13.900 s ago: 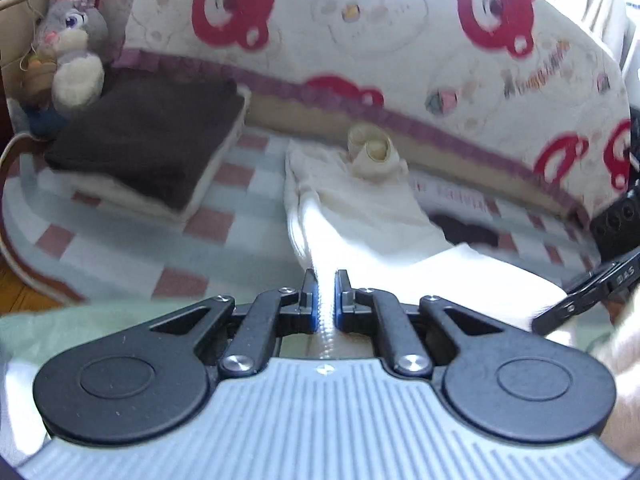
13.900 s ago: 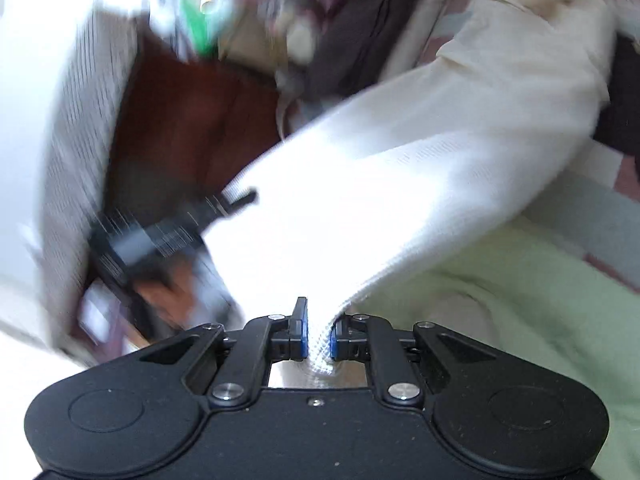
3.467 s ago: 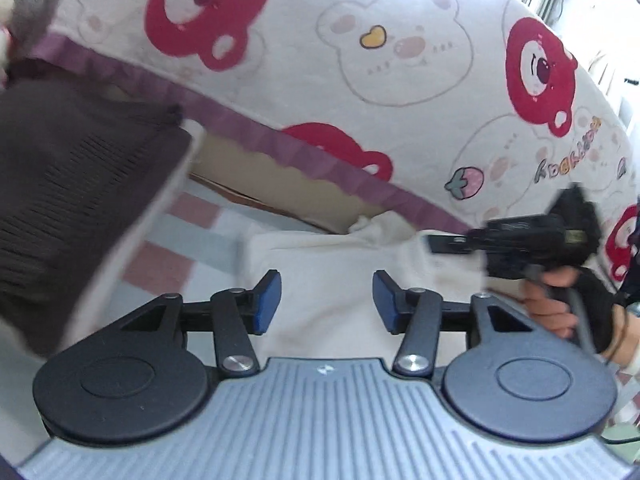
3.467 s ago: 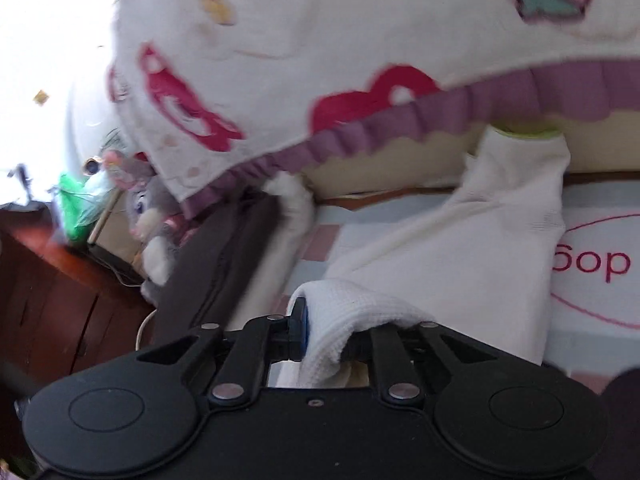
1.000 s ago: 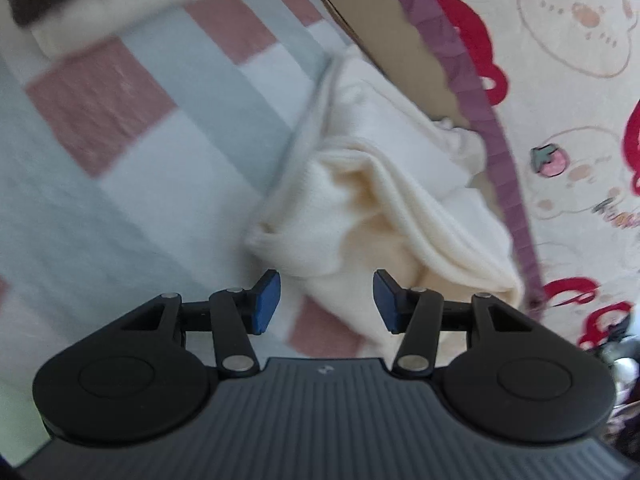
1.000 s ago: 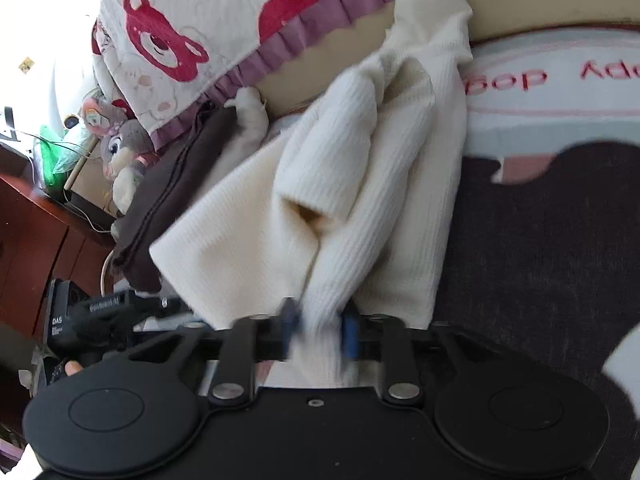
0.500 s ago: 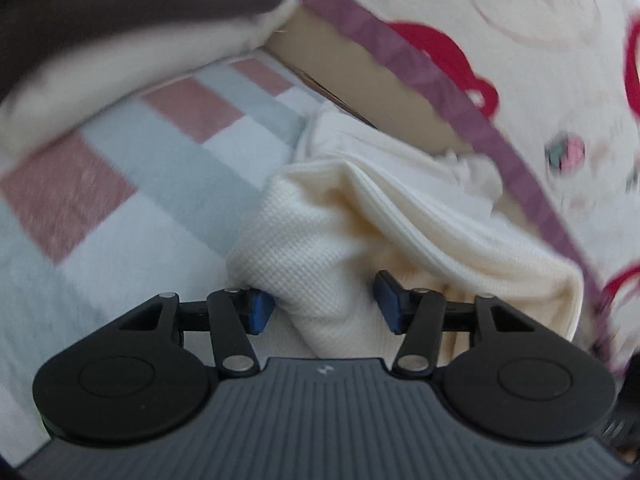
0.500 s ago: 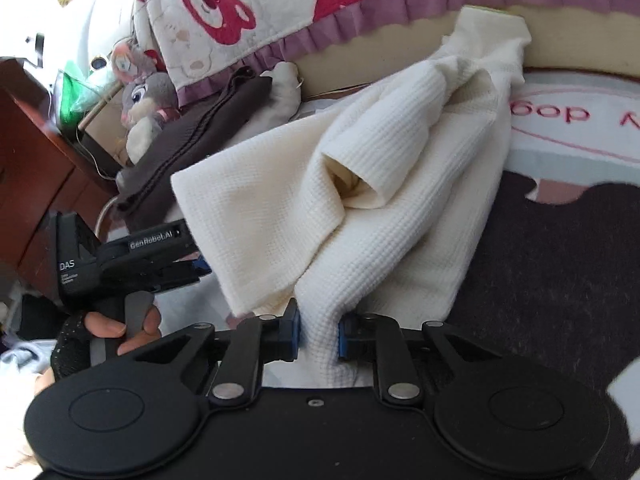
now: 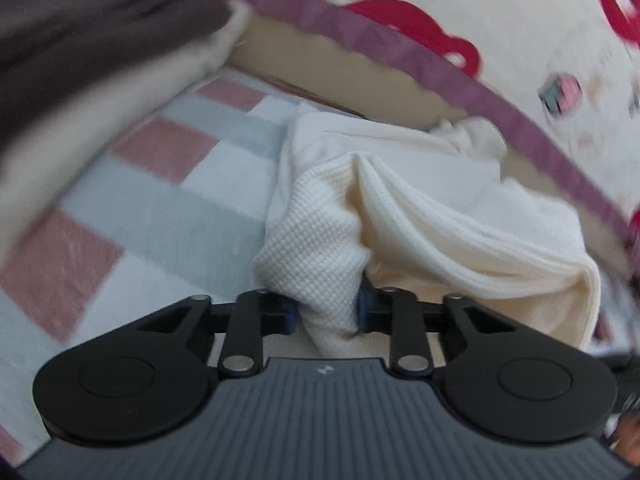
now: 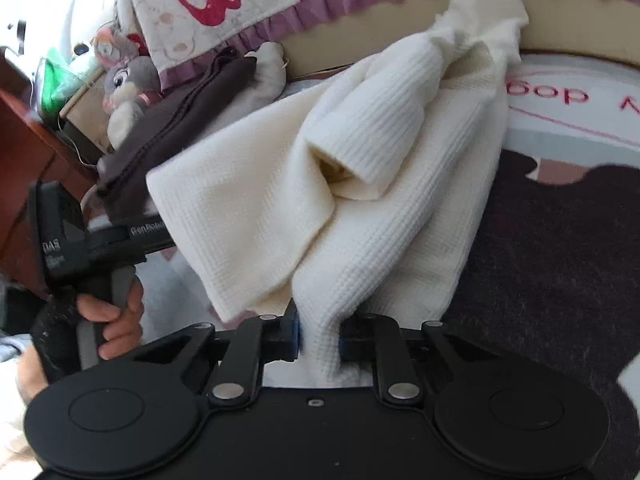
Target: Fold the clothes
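A cream waffle-knit garment [image 9: 440,216] lies bunched on a checked pink, blue and white blanket [image 9: 132,216]. My left gripper [image 9: 326,312] is closing, its blue pads pressing a fold of the garment's near corner. In the right wrist view the same garment [image 10: 360,184] stretches up toward the bed's edge, a sleeve lying loose over it. My right gripper [image 10: 319,338] is closing too, with a bunched edge of the cloth pinched between its pads. The left gripper [image 10: 100,236] shows at the left there, held by a gloved hand, its tips hidden behind the cloth.
A folded dark brown garment [image 9: 92,36] over white padding lies at the left. A bear-print quilt with a purple frill [image 9: 400,56] hangs behind. A grey plush rabbit [image 10: 128,84] sits at the far left, and a dark patch of the mat [image 10: 552,248] spreads at the right.
My left gripper rolled upright, closed in on the garment's near corner and now pinches it. My right gripper's jaws tightened on the cloth edge; the garment has lifted and spread between both.
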Motion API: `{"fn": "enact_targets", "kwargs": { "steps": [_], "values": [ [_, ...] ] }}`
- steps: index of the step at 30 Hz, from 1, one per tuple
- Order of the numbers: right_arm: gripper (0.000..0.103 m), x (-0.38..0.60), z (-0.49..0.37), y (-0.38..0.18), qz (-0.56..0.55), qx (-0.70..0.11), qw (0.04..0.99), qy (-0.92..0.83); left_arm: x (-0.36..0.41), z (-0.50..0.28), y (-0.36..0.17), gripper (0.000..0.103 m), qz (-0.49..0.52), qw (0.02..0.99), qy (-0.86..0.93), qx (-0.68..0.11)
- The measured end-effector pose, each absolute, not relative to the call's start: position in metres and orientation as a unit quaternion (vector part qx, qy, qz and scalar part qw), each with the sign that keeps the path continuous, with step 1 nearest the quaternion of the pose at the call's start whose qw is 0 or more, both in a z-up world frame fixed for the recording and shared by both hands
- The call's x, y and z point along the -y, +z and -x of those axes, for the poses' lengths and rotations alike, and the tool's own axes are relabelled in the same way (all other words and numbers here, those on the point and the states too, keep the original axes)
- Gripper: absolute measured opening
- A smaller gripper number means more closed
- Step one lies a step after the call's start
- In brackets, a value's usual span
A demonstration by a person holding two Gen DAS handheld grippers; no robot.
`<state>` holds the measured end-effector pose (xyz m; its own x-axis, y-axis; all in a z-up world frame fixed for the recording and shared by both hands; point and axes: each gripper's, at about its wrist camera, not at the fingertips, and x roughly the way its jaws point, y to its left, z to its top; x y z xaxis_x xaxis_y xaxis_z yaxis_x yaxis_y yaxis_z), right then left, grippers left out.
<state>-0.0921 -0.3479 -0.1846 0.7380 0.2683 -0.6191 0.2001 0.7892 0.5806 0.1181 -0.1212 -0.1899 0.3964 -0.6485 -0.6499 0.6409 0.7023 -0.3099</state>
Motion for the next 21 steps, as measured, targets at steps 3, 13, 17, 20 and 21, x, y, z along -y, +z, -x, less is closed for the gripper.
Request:
{"fn": "enact_targets", "kwargs": {
  "steps": [3,13,17,20,21],
  "values": [
    [0.018,0.354,0.102,-0.178,-0.379,-0.376,0.844,0.047,0.119,-0.102,-0.166,0.016,-0.029,0.842,-0.386,-0.377],
    [0.017,0.294,0.155,-0.167,-0.423,-0.466,0.766,0.134,0.02,-0.032,-0.125,0.017,-0.003,0.804,-0.373,-0.463],
    [0.017,0.272,0.169,-0.185,-0.419,-0.493,0.753,0.123,-0.004,-0.023,-0.148,0.02,0.033,0.785,-0.331,-0.522],
    [0.017,0.27,0.165,-0.187,-0.417,-0.504,0.746,0.126,-0.006,-0.027,-0.157,0.021,0.031,0.784,-0.318,-0.533],
    [0.017,0.269,0.163,-0.184,-0.408,-0.506,0.749,0.128,-0.008,-0.028,-0.156,0.022,0.037,0.785,-0.318,-0.531]
  ]
}}
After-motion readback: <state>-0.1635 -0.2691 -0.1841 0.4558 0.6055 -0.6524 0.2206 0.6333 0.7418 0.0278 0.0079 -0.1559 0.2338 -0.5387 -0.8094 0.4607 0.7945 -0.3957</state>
